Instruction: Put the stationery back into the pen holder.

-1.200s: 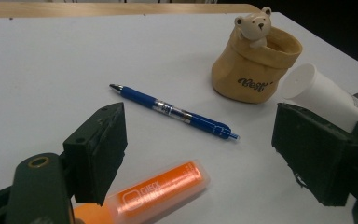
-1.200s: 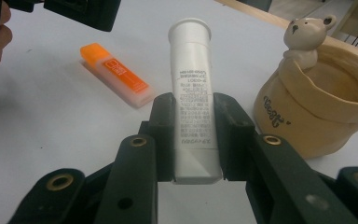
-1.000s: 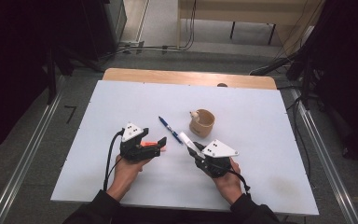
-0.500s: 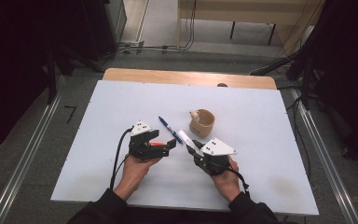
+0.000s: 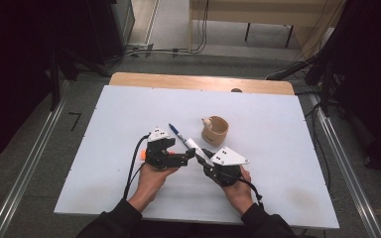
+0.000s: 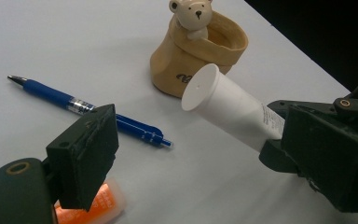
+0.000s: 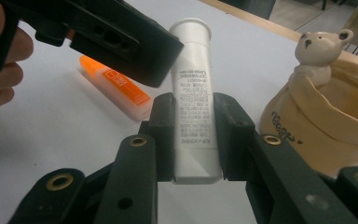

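White tube (image 7: 193, 93), mid-frame, stays clamped in right gripper (image 7: 193, 135); left gripper (image 6: 200, 154), jaws just widened and empty, should close squarely on its cap

blue pen (image 6: 88, 108), orange eraser (image 7: 116, 88), bear pot (image 5: 214, 130)

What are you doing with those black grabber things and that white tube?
A person is working at the white table with a grabber in each hand. The right gripper is shut on a white tube, holding it just above the table. The left gripper has just been opening its fingers, with nothing between them, close beside the tube's cap. On the table lie a blue pen and an orange eraser, and a tan pot with a little bear stands nearby.
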Demonstrator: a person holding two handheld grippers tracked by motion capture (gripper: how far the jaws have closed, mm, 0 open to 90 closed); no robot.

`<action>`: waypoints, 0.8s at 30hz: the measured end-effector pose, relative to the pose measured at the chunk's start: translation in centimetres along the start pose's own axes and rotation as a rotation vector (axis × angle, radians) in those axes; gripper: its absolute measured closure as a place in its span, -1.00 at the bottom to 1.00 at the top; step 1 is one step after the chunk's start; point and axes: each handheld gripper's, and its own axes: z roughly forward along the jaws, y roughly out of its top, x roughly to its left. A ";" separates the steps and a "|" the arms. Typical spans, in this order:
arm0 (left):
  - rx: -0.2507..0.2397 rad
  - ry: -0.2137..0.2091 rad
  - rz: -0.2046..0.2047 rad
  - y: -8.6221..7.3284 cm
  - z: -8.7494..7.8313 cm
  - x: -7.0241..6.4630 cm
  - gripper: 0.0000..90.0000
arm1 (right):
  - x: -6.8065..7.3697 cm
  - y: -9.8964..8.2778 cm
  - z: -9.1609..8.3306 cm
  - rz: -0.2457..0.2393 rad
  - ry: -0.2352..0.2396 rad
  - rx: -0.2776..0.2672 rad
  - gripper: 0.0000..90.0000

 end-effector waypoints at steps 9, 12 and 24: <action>0.016 -0.040 -0.002 0.0 0.6 -0.3 -0.63 | 0.4 0.0 0.3 -0.012 0.006 -0.006 0.53; 0.017 -0.059 -0.015 0.0 0.7 -0.4 -0.58 | 0.5 0.1 0.4 -0.012 0.008 -0.009 0.53; 0.010 -0.100 -0.041 0.0 0.9 -0.4 -0.39 | 0.6 0.1 0.3 -0.018 0.000 -0.027 0.52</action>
